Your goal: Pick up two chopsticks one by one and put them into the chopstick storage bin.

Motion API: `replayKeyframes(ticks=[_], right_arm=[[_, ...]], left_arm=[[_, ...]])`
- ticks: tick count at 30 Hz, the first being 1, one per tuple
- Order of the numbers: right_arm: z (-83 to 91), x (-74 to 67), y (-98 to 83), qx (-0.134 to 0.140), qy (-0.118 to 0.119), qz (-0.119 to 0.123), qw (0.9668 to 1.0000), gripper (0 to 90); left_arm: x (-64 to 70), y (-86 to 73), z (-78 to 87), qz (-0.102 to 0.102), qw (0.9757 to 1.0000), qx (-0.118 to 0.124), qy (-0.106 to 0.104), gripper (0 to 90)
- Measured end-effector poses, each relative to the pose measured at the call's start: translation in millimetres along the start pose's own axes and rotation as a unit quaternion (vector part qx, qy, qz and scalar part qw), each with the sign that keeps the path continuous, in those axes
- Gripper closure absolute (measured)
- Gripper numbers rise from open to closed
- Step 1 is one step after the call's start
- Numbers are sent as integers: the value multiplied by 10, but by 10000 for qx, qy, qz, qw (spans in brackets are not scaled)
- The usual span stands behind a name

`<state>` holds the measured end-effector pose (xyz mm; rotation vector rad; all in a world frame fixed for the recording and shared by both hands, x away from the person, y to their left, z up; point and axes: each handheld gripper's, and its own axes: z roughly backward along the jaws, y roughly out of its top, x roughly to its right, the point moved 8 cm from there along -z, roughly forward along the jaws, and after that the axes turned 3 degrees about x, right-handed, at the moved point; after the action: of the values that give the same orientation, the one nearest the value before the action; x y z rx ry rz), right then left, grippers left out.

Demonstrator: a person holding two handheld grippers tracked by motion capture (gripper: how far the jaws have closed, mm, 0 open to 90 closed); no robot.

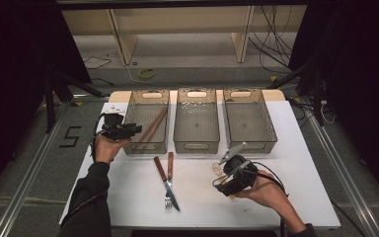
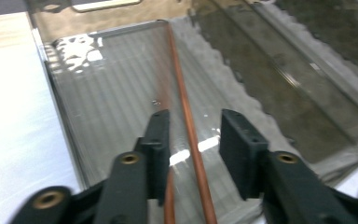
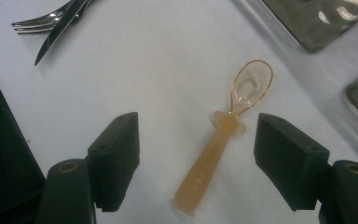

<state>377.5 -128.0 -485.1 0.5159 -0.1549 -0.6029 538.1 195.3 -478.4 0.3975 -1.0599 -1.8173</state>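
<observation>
Two brown chopsticks (image 1: 152, 127) lie in the left grey bin (image 1: 148, 96). My left gripper (image 1: 136, 130) hovers at that bin's left wall, open. In the left gripper view one chopstick (image 2: 185, 112) runs along the bin floor between the spread jaws of the left gripper (image 2: 193, 140), untouched. A small amber plastic spoon (image 3: 223, 140) lies flat on the white table, bowl pointing away. My right gripper (image 3: 198, 140) is open just above it, one jaw on each side of the handle. From above, the spoon (image 1: 218, 170) peeks out left of the right gripper (image 1: 228, 178).
Middle bin (image 1: 196, 143) and right bin (image 1: 249, 94) stand beside the left one along the table's back. A wooden-handled knife (image 1: 162, 170) and fork (image 1: 170, 168) lie side by side at the table's centre front; they also sit at the upper left of the right gripper view (image 3: 51, 21).
</observation>
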Motion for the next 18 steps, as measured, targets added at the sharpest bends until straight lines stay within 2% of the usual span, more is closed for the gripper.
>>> replayKeyframes(ticks=[2, 4, 6, 8, 11, 18], right_arm=[[1, 9, 2, 18, -7, -11, 10000, 319], [2, 23, -4, 5, -52, -31, 10000, 319], [2, 30, -8, 7, -50, -40, 10000, 318], [6, 39, -10, 0, -76, -72, 9999, 318], [4, 47, -14, -18, -93, -90, 9999, 318], [-7, 84, -29, -52, -165, -147, 9997, 319]], left_arm=[[55, 10, 13, -18, 9999, -44, -94, 503], [110, 34, 33, -42, 9999, 36, -137, 448], [175, 50, 56, -10, 9996, 77, -286, 392], [232, 53, 82, -60, 9993, 86, -365, 359], [305, 59, 129, -17, 9986, 152, -497, 316], [475, -8, 193, 9, 9970, 221, -738, 268]])
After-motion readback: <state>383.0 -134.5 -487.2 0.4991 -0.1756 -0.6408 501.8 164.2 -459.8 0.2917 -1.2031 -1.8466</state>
